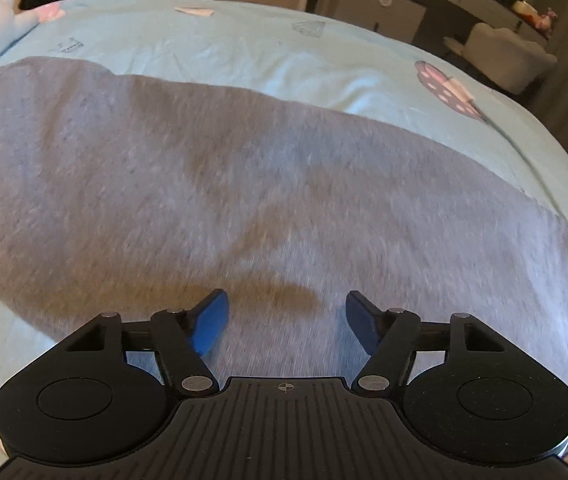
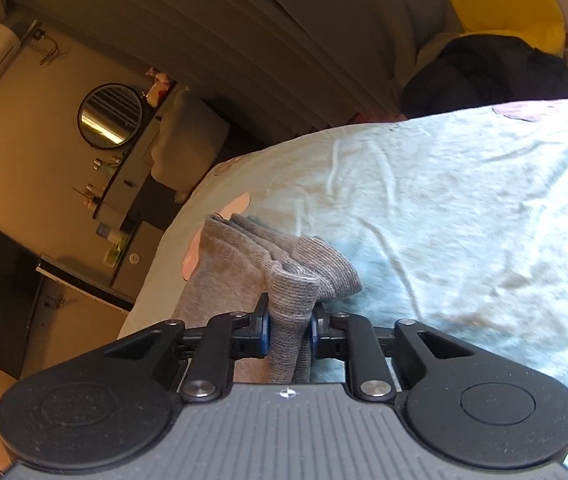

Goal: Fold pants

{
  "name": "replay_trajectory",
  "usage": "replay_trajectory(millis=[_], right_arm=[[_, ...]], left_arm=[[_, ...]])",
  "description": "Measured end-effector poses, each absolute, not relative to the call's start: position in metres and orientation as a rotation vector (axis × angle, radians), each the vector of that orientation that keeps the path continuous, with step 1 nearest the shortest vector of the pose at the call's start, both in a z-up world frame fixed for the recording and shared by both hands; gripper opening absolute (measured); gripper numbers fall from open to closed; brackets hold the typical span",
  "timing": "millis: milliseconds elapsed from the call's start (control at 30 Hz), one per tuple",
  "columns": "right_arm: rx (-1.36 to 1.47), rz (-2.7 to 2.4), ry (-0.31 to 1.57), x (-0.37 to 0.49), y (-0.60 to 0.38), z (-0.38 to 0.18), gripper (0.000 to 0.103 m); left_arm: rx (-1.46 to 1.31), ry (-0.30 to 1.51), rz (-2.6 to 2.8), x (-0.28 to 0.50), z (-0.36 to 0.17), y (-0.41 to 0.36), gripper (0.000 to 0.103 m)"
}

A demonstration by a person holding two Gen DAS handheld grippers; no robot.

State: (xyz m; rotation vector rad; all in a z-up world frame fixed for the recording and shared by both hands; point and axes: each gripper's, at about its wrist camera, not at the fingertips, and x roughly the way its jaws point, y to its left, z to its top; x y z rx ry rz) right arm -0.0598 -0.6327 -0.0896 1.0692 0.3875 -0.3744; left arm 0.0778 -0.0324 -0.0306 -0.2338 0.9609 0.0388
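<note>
Left gripper (image 1: 287,322) hovers low over grey knit pants (image 1: 243,184), blue pads apart, holding nothing; pants lie spread across the pale blue bedsheet (image 1: 243,44). Right gripper (image 2: 288,326) is clamped on the bunched ribbed cuffs (image 2: 308,268), lifted above the sheet. Fabric looks soft, light, floppy; best gripped at cuffs or waistband edge.

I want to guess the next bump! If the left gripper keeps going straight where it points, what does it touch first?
Probably the gray pants. The left gripper has its jaws open just above that fabric, spread over the blue bedsheet. How steeply it tilts down is unclear.
</note>
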Motion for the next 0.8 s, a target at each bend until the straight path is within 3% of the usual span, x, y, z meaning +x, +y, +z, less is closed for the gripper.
replay_trajectory(millis=[167,267,400,633,800], right_arm=[[1.06,-0.388,0.416,-0.047,-0.633,-0.087,0.029],[0.99,-0.422,0.452,-0.04,-0.626,-0.076,0.016],[0.77,-0.424,0.46,-0.027,-0.597,-0.032,0.014],[0.349,-0.013,0.441,0.016,-0.462,0.059,0.014],[0.204,0.259,0.584,0.039,-0.353,0.037,0.015]], left_arm=[[-0.187,0.993,0.038,0.077,-0.035,-0.037,0.071],[-0.125,1.002,0.035,0.074,-0.034,-0.044,0.071],[-0.162,1.004,0.011,0.066,-0.029,-0.039,0.07],[-0.241,0.951,-0.033,0.049,-0.007,-0.03,0.07],[-0.292,0.918,-0.04,0.037,0.004,-0.016,0.07]])
